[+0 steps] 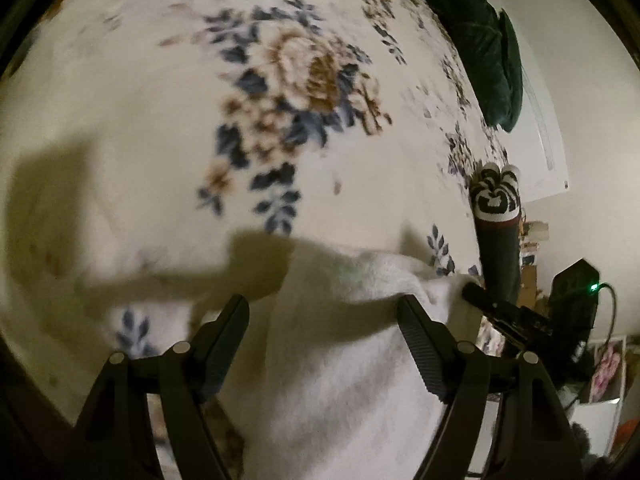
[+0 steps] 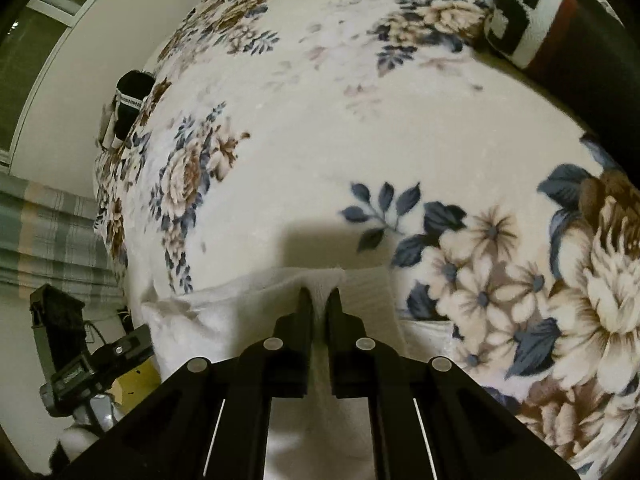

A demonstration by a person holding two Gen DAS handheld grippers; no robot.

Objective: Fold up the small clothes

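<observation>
A white fleecy cloth lies on the floral blanket near its edge. My left gripper hangs just above it, jaws wide open, with the cloth spread between and below the fingers. At the cloth's right corner my right gripper is shut on the fabric. In the right wrist view a pinched fold of the white cloth stands up between the closed fingertips of the right gripper. The left gripper's housing shows at the lower left, off the bed's edge.
A dark sock with a black-and-white patterned cuff lies just beyond the cloth, also seen large at the top right. Another dark item with a white band sits at the bed's far edge. A green cushion leans against the wall.
</observation>
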